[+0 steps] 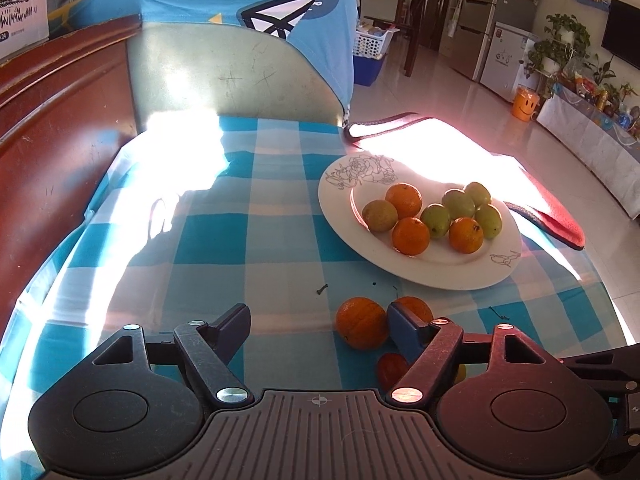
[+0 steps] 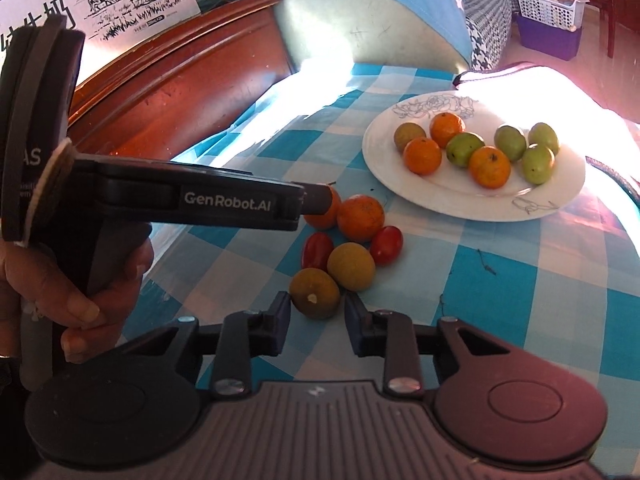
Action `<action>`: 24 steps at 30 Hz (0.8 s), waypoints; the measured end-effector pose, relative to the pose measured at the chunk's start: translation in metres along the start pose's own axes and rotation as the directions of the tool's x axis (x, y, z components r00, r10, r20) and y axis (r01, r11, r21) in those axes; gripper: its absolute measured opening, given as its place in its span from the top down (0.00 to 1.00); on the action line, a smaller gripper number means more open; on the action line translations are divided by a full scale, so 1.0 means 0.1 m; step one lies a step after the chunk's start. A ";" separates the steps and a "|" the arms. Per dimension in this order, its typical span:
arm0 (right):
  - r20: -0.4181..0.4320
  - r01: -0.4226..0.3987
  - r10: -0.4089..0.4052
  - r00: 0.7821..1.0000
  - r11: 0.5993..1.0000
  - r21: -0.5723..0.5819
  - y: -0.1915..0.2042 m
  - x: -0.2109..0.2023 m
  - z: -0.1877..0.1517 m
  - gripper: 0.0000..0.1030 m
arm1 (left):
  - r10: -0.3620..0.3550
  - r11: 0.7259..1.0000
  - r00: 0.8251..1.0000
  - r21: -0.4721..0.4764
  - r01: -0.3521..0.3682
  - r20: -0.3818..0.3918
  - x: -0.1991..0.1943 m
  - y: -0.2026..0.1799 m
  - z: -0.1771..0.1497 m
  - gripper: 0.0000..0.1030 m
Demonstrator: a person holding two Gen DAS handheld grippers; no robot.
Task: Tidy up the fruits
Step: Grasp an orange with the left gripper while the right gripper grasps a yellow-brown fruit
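Note:
A white plate (image 2: 480, 210) (image 1: 340, 200) on the blue checked cloth holds several oranges and green fruits. Loose fruit lies in front of it: an orange (image 2: 360, 218) (image 1: 362, 328), a second orange (image 1: 414, 308), two red tomatoes (image 2: 386, 245), a yellowish round fruit (image 2: 351, 266) and a brown-green fruit (image 2: 316, 298). My right gripper (image 2: 318, 322) is shut on the brown-green fruit, pads against its sides. My left gripper (image 1: 320, 328) is open around the first orange, which sits by the right finger and well apart from the left one.
A person's hand (image 2: 80, 292) holds the left gripper's handle. A red wooden board (image 1: 60, 140) runs along the left. A chair back (image 1: 240, 76) draped with a blue shirt stands behind the table. A red-edged mat (image 1: 552, 216) lies beyond the plate, near the right edge.

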State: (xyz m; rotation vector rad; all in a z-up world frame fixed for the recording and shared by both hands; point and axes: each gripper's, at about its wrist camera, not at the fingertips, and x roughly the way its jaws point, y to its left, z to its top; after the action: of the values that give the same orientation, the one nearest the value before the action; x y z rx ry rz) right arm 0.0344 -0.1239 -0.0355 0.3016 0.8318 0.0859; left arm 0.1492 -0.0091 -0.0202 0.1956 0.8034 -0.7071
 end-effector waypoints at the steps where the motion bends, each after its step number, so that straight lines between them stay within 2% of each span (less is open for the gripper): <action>1: 0.001 -0.001 0.001 1.000 1.000 0.002 0.00 0.00 0.00 0.72 | -0.004 1.000 1.000 -0.003 0.004 0.000 0.02 0.00 0.00 0.28; 5: 0.004 0.000 0.000 1.000 1.000 -0.001 0.01 0.00 0.00 0.73 | 0.000 1.000 1.000 -0.012 0.000 0.002 0.06 -0.02 0.01 0.28; 7: 0.004 0.000 0.000 1.000 1.000 -0.004 0.01 0.01 0.00 0.73 | -0.016 0.999 1.000 -0.029 0.016 0.003 0.06 -0.01 0.02 0.38; 11: 0.003 0.001 -0.001 1.000 1.000 -0.013 0.03 0.01 0.00 0.73 | -0.042 0.999 0.999 -0.029 0.042 0.005 0.06 -0.05 0.01 0.51; 13: 0.000 -0.002 0.002 1.000 1.000 -0.010 0.02 0.01 0.00 0.74 | -0.058 0.998 0.998 -0.033 0.058 -0.003 0.06 -0.07 0.01 0.64; 16: -0.007 -0.008 0.008 1.000 1.000 -0.008 0.02 0.00 0.01 0.74 | -0.070 0.997 0.998 -0.022 0.069 -0.005 0.05 -0.10 -0.01 0.73; 21: -0.011 -0.008 0.008 1.000 1.000 0.003 -0.01 -0.03 0.01 0.74 | -0.071 0.997 0.997 -0.003 0.071 -0.002 0.03 -0.12 -0.03 0.74; 24: -0.010 0.003 -0.002 1.000 1.000 0.017 -0.04 -0.04 0.01 0.74 | -0.061 0.998 0.998 -0.006 0.061 -0.008 0.06 -0.12 -0.03 0.70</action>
State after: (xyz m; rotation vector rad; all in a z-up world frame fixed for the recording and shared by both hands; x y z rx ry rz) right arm 0.0321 -0.1285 -0.0325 0.3159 0.8431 0.0783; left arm 0.1420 -0.0200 -0.0254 0.1693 0.8217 -0.7621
